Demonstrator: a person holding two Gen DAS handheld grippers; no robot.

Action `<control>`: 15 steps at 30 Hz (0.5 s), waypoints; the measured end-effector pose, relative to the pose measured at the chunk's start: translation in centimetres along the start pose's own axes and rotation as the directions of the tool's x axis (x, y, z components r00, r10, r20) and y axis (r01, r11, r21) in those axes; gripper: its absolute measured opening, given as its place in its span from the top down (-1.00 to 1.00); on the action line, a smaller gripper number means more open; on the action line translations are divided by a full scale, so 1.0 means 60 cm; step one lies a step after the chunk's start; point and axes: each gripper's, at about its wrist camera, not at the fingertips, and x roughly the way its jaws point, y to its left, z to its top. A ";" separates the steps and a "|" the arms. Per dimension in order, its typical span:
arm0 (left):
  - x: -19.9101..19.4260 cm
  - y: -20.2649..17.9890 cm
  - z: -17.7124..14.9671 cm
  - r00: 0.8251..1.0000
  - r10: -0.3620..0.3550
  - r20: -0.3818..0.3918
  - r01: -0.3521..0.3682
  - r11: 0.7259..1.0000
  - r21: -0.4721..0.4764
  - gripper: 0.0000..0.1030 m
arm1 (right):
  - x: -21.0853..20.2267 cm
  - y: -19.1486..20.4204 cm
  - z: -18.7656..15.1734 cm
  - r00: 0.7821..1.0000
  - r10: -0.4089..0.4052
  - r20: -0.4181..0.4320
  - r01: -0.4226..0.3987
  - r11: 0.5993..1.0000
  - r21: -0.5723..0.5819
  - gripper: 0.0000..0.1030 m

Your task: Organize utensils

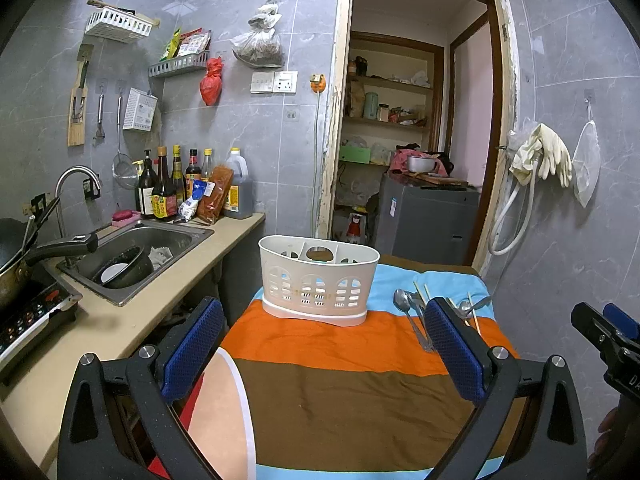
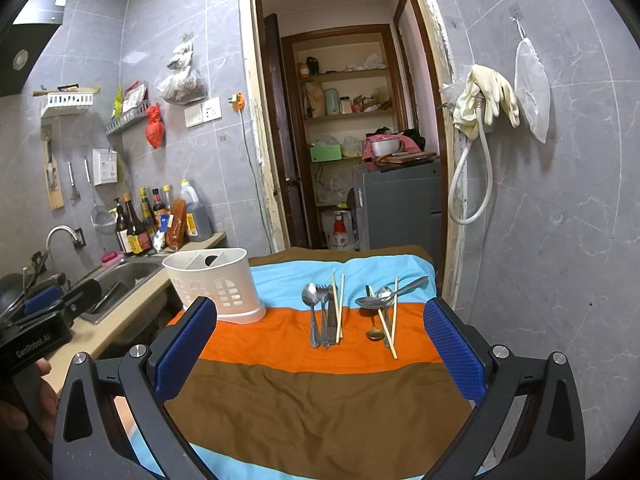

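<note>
A white slotted utensil holder stands empty on the striped cloth, on its left side. To its right lie two loose groups of utensils: a spoon, a fork and chopsticks, and further right several spoons with chopsticks. In the left wrist view they are partly hidden behind my right finger. My left gripper is open and empty, facing the holder. My right gripper is open and empty, short of the utensils.
The striped cloth covers a small table. A counter with a sink, sauce bottles and a stove with a pan runs along the left. A doorway and a grey cabinet lie behind the table. Gloves and a hose hang on the right wall.
</note>
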 end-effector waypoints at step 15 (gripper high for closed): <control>-0.001 -0.002 0.002 1.000 -0.001 0.002 0.001 1.000 0.001 -0.92 | -0.001 -0.003 0.000 1.000 0.001 0.001 -0.001 1.000 0.000 -1.00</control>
